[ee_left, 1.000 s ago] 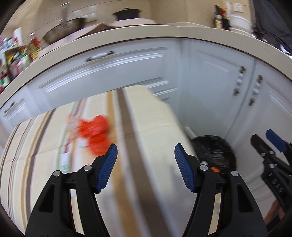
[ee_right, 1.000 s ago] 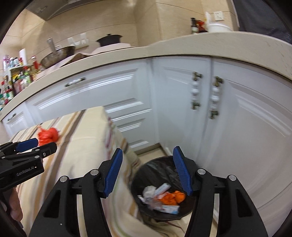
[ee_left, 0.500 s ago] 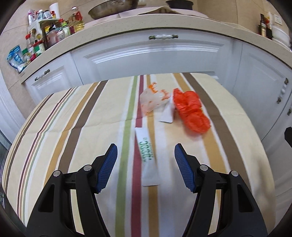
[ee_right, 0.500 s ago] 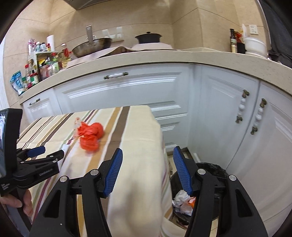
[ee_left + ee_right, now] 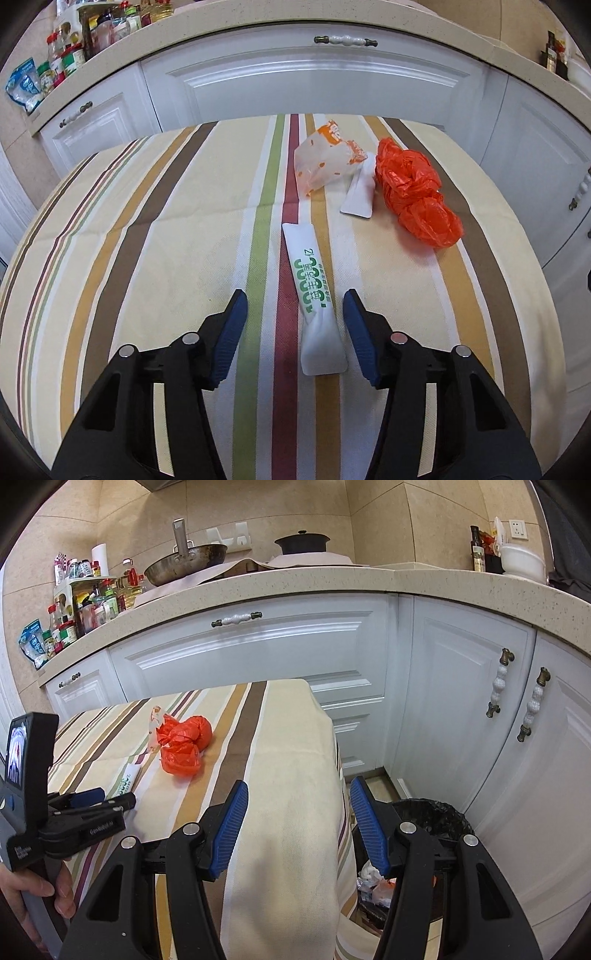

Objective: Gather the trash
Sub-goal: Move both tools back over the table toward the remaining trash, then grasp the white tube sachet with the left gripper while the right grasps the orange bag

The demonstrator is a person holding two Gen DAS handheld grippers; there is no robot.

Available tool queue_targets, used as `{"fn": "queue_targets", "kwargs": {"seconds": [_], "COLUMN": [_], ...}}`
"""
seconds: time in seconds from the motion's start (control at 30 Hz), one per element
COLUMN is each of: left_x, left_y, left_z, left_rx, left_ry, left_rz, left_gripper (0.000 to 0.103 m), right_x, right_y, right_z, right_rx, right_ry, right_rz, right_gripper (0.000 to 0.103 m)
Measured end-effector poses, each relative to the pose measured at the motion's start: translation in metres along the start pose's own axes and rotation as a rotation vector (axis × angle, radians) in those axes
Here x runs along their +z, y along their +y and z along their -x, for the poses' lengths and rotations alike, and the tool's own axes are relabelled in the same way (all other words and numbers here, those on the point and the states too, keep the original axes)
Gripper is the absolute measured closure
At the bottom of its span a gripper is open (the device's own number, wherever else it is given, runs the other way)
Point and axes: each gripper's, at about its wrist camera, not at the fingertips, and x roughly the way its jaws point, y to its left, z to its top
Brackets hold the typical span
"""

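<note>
A long white sachet with green print (image 5: 314, 280) lies on the striped tablecloth (image 5: 166, 221). My left gripper (image 5: 295, 306) hovers over its near half, one pad on each side. The jaws are closing but the pads stand apart from the sachet. Further back lie a white-and-orange wrapper (image 5: 325, 162), a small white sachet (image 5: 360, 192) and a crumpled orange plastic bag (image 5: 413, 192). In the right wrist view my right gripper (image 5: 299, 792) is open and empty above the table's right edge. The orange bag (image 5: 184, 742), the long sachet (image 5: 127, 777) and the left gripper (image 5: 110, 799) show to its left.
A black-lined bin (image 5: 436, 812) holding trash stands on the floor right of the table, against white cabinets (image 5: 461, 709). The counter (image 5: 295, 579) behind carries a wok, a pot and many bottles. A hand (image 5: 55, 890) holds the left gripper's handle.
The left gripper swung from the bin side to over the table, sank toward the long sachet, and its jaws narrowed. The right gripper turned left from the bin toward the table edge.
</note>
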Motion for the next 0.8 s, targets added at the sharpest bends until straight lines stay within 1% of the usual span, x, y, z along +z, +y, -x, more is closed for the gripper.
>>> {"fn": "queue_targets", "kwargs": {"seconds": [0.07, 0.1, 0.17, 0.2, 0.33, 0.57, 0.67, 0.8], "left_x": [-0.001, -0.001, -0.002, -0.002, -0.002, -0.004, -0.003, 0.001], "left_y": [-0.001, -0.002, -0.005, -0.006, -0.002, 0.011, 0.022, 0.043], "left_z": [0.000, 0.000, 0.001, 0.000, 0.000, 0.002, 0.005, 0.009], "left_rx": [-0.014, -0.018, -0.031, -0.037, -0.055, -0.033, -0.012, 0.037], "left_ry": [-0.002, -0.005, -0.007, -0.007, -0.005, -0.007, -0.014, -0.038], "left_rz": [-0.008, -0.015, -0.030, -0.035, -0.013, 0.000, 0.012, 0.032], "left_gripper": [0.063, 0.065, 0.082, 0.085, 0.086, 0.087, 0.087, 0.087], "right_x": [0.000, 0.000, 0.000, 0.000, 0.001, 0.003, 0.003, 0.005], "right_y": [-0.001, -0.001, -0.002, -0.002, -0.001, 0.006, 0.012, 0.020], "right_z": [-0.001, -0.001, -0.002, -0.001, -0.001, -0.004, -0.006, -0.012], "right_rx": [0.000, 0.000, -0.002, -0.003, -0.003, -0.001, -0.002, -0.013], "right_ry": [0.003, 0.004, 0.006, 0.006, 0.009, 0.010, 0.014, 0.024], "right_rz": [0.000, 0.000, -0.003, -0.004, -0.001, 0.018, 0.030, 0.050], "right_gripper": [0.046, 0.046, 0.046, 0.046, 0.046, 0.046, 0.046, 0.046]}}
